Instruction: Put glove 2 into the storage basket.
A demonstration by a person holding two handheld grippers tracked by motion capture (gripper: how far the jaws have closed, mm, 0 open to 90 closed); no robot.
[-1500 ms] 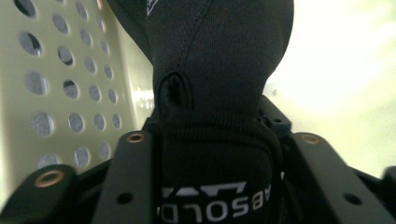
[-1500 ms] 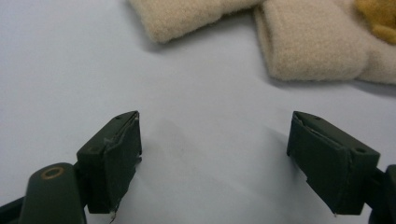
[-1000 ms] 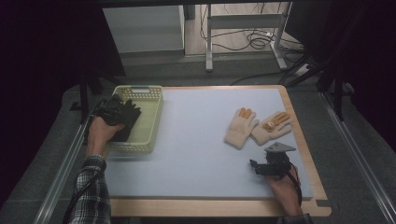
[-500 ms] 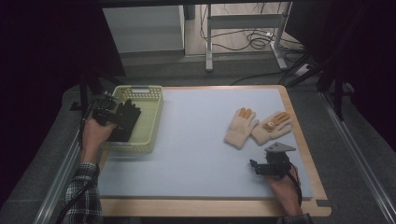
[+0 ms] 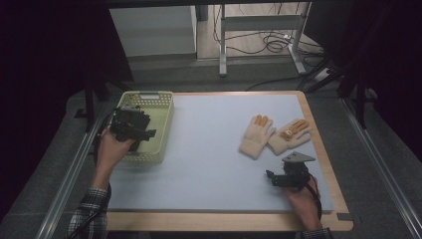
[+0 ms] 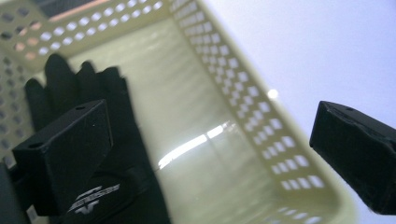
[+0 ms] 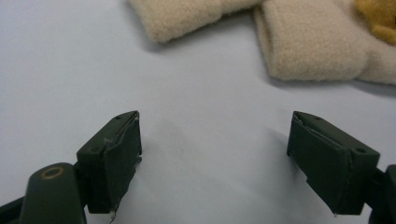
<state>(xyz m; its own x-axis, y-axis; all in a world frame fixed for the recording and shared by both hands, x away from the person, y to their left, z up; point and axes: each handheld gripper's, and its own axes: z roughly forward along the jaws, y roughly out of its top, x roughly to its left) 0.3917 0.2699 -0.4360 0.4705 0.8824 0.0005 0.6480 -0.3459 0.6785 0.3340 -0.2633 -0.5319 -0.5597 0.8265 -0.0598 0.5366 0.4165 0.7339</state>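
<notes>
Left hand-held gripper [image 5: 133, 130] over the pale yellow perforated plastic basket [image 5: 161, 119]: jaws just opened, wide apart, nothing between. Black fabric glove [image 6: 84, 116] lies inside the basket. Right hand-held gripper [image 7: 212, 161] jaws apart, empty, near two cream knit gloves [image 5: 273, 135] on the surface.

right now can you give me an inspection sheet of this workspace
surface: pale mat on a wood-edged table, bare in the middle
job's things: black glove lying in the yellow basket at the mat's left edge; two cream gloves with orange fingertips lying side by side at the right
clutter: nothing seen
grippers: left tool over the basket, jaws have just been opening, nothing between them; right tool low over the mat near the cream gloves, jaws open and empty
cables: loose cables on the floor beyond the table
surroundings: metal frame legs behind, dark at both sides
</notes>
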